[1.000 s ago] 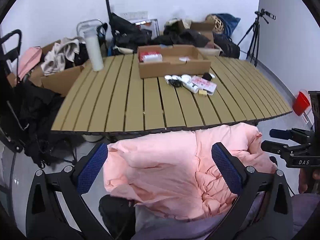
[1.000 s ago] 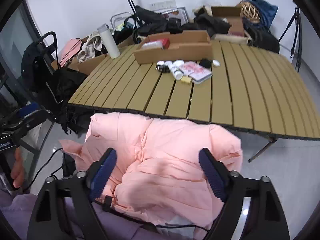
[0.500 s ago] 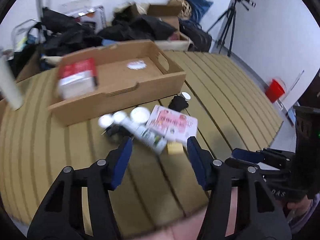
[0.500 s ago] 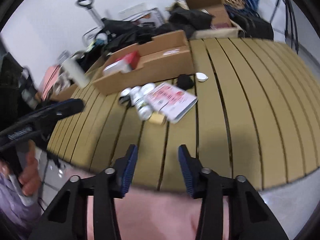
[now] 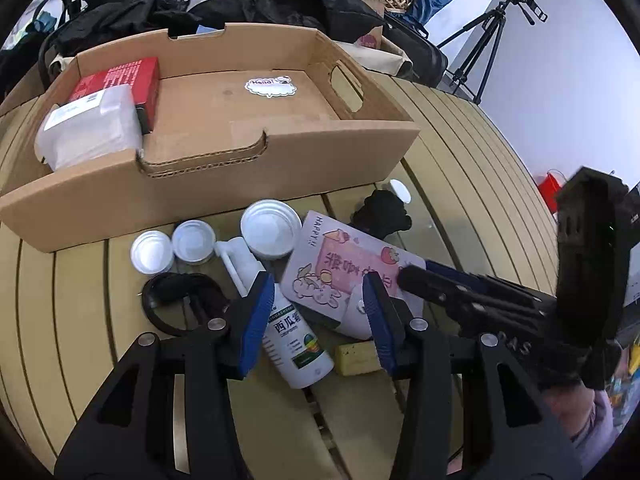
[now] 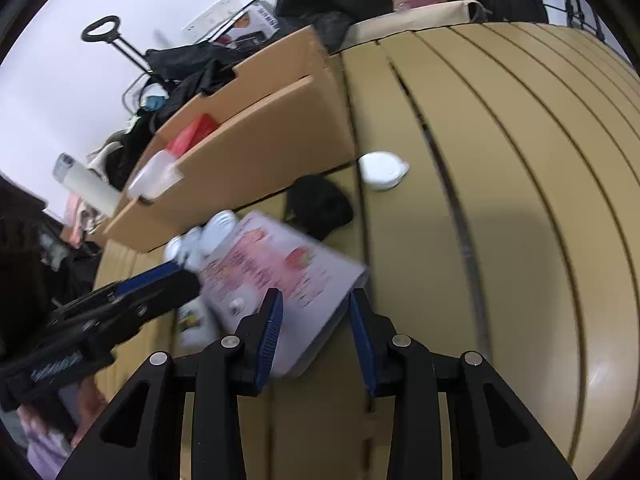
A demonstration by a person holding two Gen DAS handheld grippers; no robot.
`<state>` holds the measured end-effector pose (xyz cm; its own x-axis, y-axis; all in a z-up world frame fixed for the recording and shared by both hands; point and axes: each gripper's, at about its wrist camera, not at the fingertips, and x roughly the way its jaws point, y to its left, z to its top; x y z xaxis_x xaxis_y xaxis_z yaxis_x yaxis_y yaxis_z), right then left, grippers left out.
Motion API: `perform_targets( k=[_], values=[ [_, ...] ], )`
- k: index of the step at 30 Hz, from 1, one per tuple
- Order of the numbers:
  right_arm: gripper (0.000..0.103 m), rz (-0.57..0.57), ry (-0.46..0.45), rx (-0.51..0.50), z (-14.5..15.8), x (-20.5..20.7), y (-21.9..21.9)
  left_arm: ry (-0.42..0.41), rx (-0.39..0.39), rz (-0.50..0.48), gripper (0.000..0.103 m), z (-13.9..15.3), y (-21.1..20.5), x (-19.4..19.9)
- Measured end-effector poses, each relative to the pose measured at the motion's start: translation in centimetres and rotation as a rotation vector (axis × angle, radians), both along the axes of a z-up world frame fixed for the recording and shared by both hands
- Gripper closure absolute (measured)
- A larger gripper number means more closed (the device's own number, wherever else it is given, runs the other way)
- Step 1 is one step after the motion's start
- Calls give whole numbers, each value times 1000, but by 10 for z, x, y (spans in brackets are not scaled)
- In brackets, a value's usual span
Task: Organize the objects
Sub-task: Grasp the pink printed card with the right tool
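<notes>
A cardboard tray (image 5: 240, 184) on the slatted table holds a red box (image 5: 120, 76) and a clear plastic container (image 5: 88, 128). In front of it lie three white lids (image 5: 270, 232), a black ring (image 5: 176, 300), a white bottle (image 5: 296, 340), a pink card (image 5: 348, 264), a yellow block (image 5: 356, 356) and a black cloth piece (image 5: 382, 212). My left gripper (image 5: 316, 304) hovers over the bottle and card with its jaws closing, pressing on nothing. My right gripper (image 6: 316, 308) stands open astride the near corner of the pink card (image 6: 280, 268). It reaches in from the right (image 5: 416, 278).
A small white cap (image 6: 382, 170) lies right of the black cloth piece (image 6: 320, 204). Bare table slats (image 6: 520, 200) stretch to the right. A white flask (image 6: 88, 184) stands left of the tray. Bags and boxes pile behind the table, and a tripod (image 5: 492, 40) stands at the far right.
Both grippers left the pink jacket, swept forward over the table and dropped low onto the cluster of items. Both pairs of jaws narrowed.
</notes>
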<state>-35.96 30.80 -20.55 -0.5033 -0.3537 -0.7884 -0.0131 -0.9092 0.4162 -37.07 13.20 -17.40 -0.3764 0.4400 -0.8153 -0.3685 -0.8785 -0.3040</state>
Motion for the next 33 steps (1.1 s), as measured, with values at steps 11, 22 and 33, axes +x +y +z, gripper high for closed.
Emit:
perform_targets(
  k=[11,22,33],
  values=[
    [89,4,9,45,7,12,21,-52,55,-69,65,-14,28,10],
    [86,-105,-6,-31,19,63,81,-35,58,-142,64,0,62,30],
    [46,-75,-20,-8,9,52,60,-100,29,-120,68,-24,67,17]
  ],
)
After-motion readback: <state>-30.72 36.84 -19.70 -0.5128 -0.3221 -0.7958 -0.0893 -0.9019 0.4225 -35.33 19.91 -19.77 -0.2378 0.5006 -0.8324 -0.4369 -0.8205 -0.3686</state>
